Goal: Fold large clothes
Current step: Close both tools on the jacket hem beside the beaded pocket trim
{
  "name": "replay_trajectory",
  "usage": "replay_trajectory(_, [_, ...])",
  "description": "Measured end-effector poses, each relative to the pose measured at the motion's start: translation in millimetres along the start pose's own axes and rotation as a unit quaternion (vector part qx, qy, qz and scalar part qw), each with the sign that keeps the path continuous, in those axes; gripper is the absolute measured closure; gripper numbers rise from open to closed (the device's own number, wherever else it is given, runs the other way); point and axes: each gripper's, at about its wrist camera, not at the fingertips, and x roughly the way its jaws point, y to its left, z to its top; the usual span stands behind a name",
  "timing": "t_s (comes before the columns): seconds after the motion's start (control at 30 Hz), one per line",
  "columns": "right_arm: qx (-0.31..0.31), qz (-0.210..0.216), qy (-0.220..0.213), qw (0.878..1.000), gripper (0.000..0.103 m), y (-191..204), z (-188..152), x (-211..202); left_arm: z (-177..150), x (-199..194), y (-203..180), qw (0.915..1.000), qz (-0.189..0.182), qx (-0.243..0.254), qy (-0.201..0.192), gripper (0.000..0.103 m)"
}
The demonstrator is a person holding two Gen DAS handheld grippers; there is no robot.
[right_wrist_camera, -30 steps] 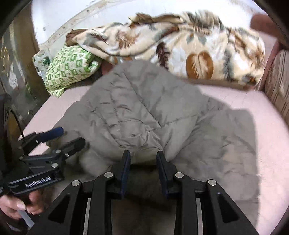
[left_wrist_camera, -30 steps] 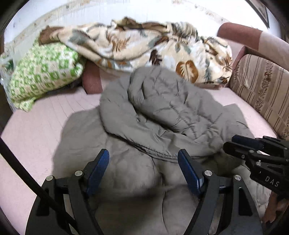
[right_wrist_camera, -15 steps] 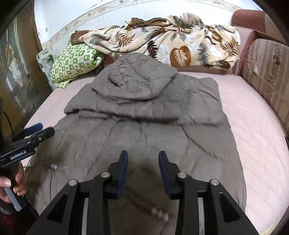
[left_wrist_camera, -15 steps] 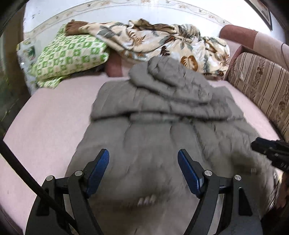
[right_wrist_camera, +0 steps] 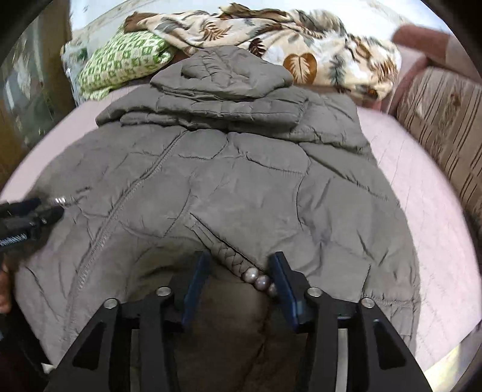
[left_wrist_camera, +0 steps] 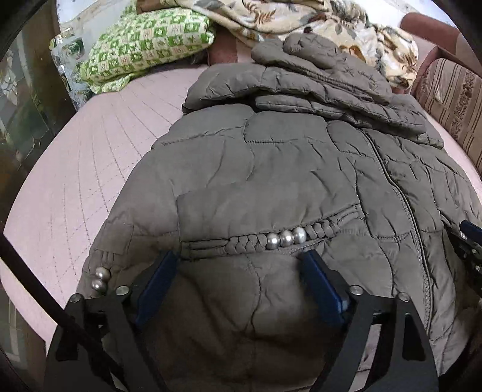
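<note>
A grey-brown quilted jacket (left_wrist_camera: pixel 271 156) lies spread front up on the pink bed (left_wrist_camera: pixel 75 181), its hood (left_wrist_camera: pixel 316 60) at the far end and its zipper (left_wrist_camera: pixel 400 199) running down the right. My left gripper (left_wrist_camera: pixel 238 267) hovers over the near hem just below a braided pocket trim with silver beads (left_wrist_camera: pixel 284 238). Its jaws are wide and opening, with fabric bulging between them but not pinched. Over the same jacket (right_wrist_camera: pixel 241 187), my right gripper (right_wrist_camera: pixel 238 273) has jaws opening, hem fabric between them and beads (right_wrist_camera: pixel 256 277) beside the right finger.
A green patterned pillow (left_wrist_camera: pixel 144 39) and a leaf-print blanket (left_wrist_camera: pixel 301 18) sit beyond the hood. A striped sofa cushion (left_wrist_camera: pixel 452 96) borders the bed on the right, and a glass-fronted cabinet (left_wrist_camera: pixel 21 114) stands at the left. A hand (right_wrist_camera: pixel 4 289) holds the left gripper's body.
The bunched-up jacket has been drawn out flat toward me. Both grippers have come back and lower over the near hem. The right jaws have widened, the left ones slightly.
</note>
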Motion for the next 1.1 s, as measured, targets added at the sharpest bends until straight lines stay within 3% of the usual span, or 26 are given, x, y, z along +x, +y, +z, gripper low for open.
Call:
replay_trajectory(0.1, [0.000, -0.006, -0.001, 1.000, 0.043, 1.1, 0.0, 1.7, -15.5, 2.1, -0.7, 0.9987, 0.014, 0.000, -0.049, 0.006])
replay_trajectory(0.17, [-0.003, -0.007, -0.004, 1.000, 0.039, 0.5, -0.1, 3.0, -8.6, 3.5, -6.7, 0.9988, 0.034, 0.004, -0.035, 0.003])
replay_trajectory(0.3, [0.008, -0.017, -0.011, 1.000, 0.025, -5.2, -3.6, 6.6, -5.6, 8.2, -3.0, 0.9989, 0.032, -0.016, -0.030, 0.000])
replay_trajectory(0.5, [0.001, -0.029, -0.042, 0.999, 0.023, -2.5, -14.6, 4.1, -0.3, 11.1, -1.8, 0.9995, 0.027, -0.014, -0.013, 0.000])
replay_trajectory(0.6, [0.001, -0.035, -0.035, 0.999, 0.022, -2.0, -12.1, 4.9, 2.7, 13.2, -1.1, 0.9996, 0.022, -0.014, -0.008, 0.000])
replay_trajectory(1.1, [0.007, -0.036, -0.046, 0.998, 0.013, -5.9, -12.8, 8.8, -3.2, 11.2, -6.3, 0.9988, 0.036, -0.017, -0.027, 0.000])
